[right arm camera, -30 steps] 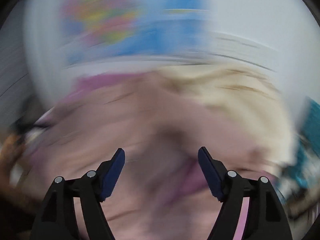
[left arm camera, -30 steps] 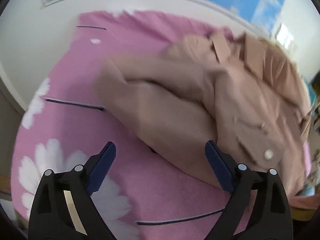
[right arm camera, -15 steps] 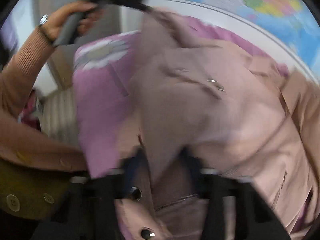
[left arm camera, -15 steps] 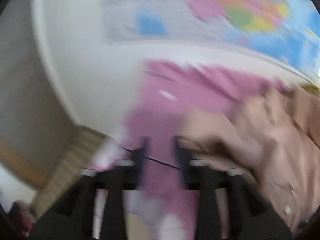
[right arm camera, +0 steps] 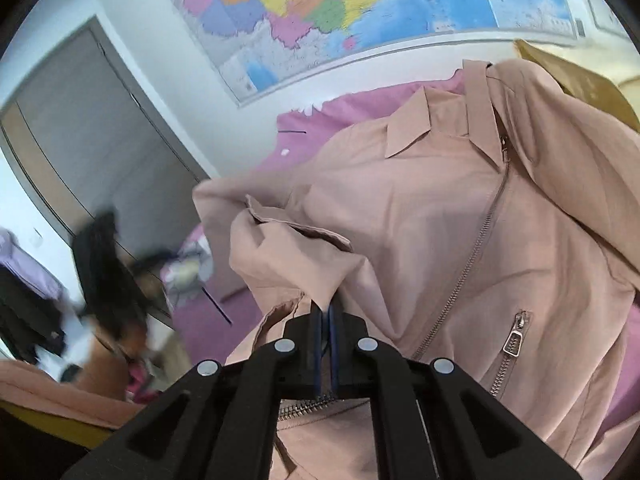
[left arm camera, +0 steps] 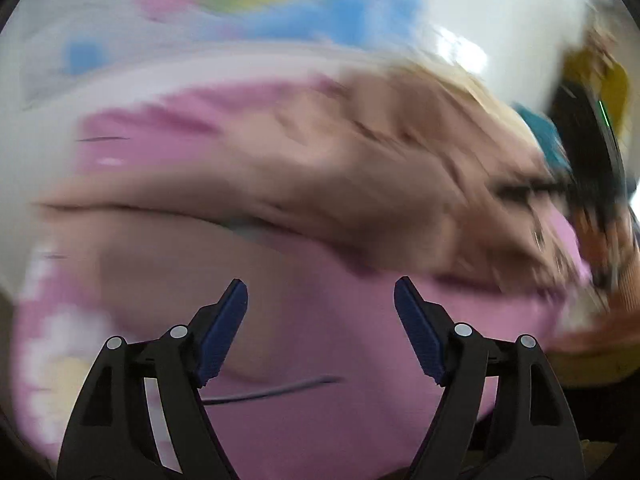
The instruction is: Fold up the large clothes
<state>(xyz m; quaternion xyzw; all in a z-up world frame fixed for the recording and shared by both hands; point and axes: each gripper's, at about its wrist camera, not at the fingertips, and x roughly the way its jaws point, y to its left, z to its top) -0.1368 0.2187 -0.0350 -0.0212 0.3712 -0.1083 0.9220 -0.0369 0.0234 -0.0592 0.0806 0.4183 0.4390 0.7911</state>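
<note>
Pink flowered bedsheet (right arm camera: 312,120) under everything, big coloured wall map (right arm camera: 340,4) behind, grey door (right arm camera: 80,128) off to the left. Spread across the sheet: one dusty-pink jacket (right arm camera: 420,208), collar at the far end, diagonal zipper (right arm camera: 476,248) running down the front, zipped pocket (right arm camera: 516,336) nearer on the right.

Right gripper (right arm camera: 325,322) clenched tight on a fold of jacket cloth, sleeve or front edge (hard to say which), fabric bunched and lifted straight out of the jaws. Rest of the jacket fanning away ahead and to the right of it, still lying on the bed.

Left gripper (left arm camera: 320,312) spread wide, jaws just been opening, nothing between the blue pads (left arm camera: 224,332). Very smeared view here. Jacket visible as a tan blur across the middle, beyond the fingertips and not touching them, bare pink sheet directly beneath.

Handling, by the look of it: soft, thin, light, drapes and creases at once, so no stiffness to rely on. Zipper teeth and metal pulls probably the only hard bits, likely to drag a fold off line. Best purchase likely on seams, cuffs, hem or shoulder, where the cloth is doubled. Pinching a single loose layer mid-panel would probably just pull up a peak.
</note>
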